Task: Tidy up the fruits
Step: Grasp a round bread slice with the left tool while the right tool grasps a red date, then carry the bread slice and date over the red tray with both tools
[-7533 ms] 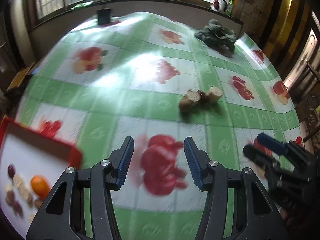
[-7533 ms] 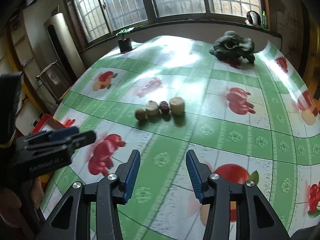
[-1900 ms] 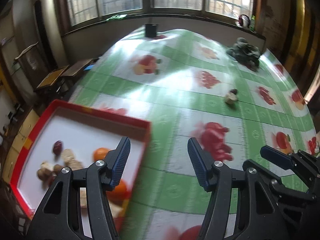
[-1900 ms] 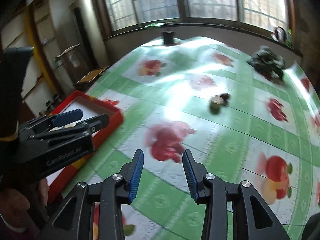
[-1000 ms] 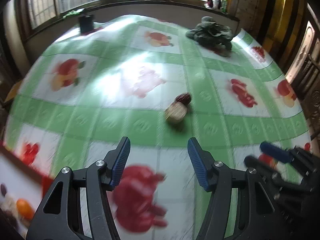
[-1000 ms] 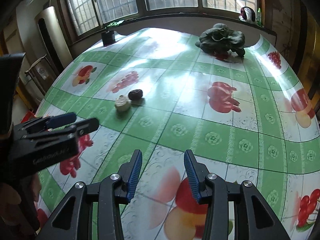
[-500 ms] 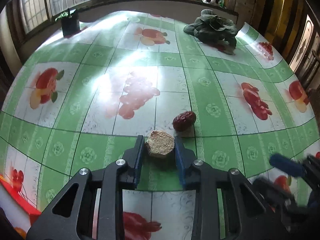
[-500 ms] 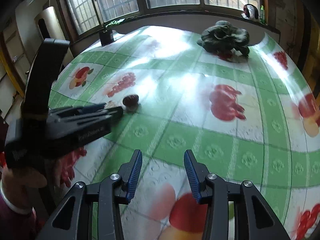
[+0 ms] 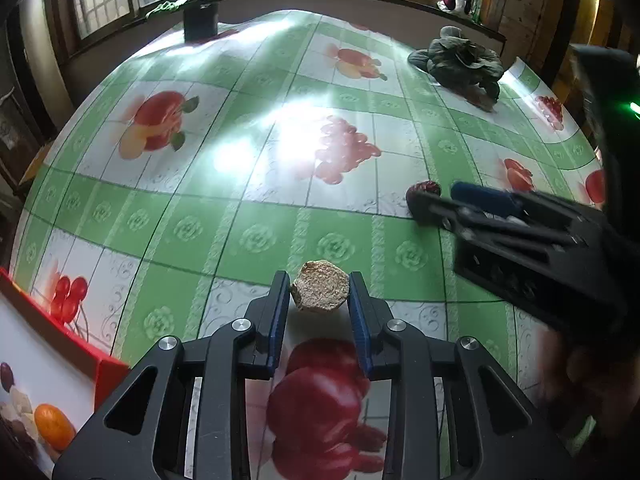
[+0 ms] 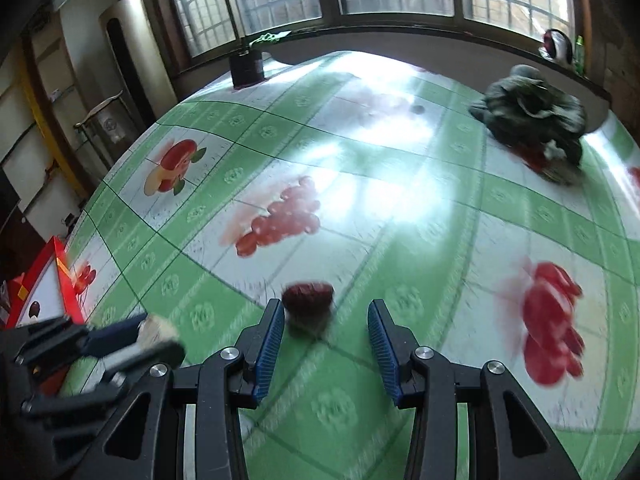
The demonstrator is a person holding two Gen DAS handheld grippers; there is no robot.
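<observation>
A tan, grainy round fruit piece [image 9: 319,292] is pinched between the blue pads of my left gripper [image 9: 319,278], which is shut on it just above the green tablecloth [image 9: 248,236]. The right wrist view shows this gripper [image 10: 160,336] low on the left, the pale piece [image 10: 157,329] at its tips. A dark red date [image 10: 308,298] lies on the cloth just ahead of my open right gripper [image 10: 326,306], close to its left finger and not touched. In the left wrist view the right gripper [image 9: 434,196] reaches the date [image 9: 425,189] from the right.
A red-rimmed white tray [image 9: 60,322] holding an orange [image 9: 54,426] and several other pieces sits at the lower left, also the tray [image 10: 56,276]. A dark leafy bundle [image 9: 460,60] lies far right. A black pot [image 9: 200,24] stands by the windows.
My left gripper closed on the tan piece and drew it away from the date. My right gripper swept left and forward until the date lay just before its open jaws.
</observation>
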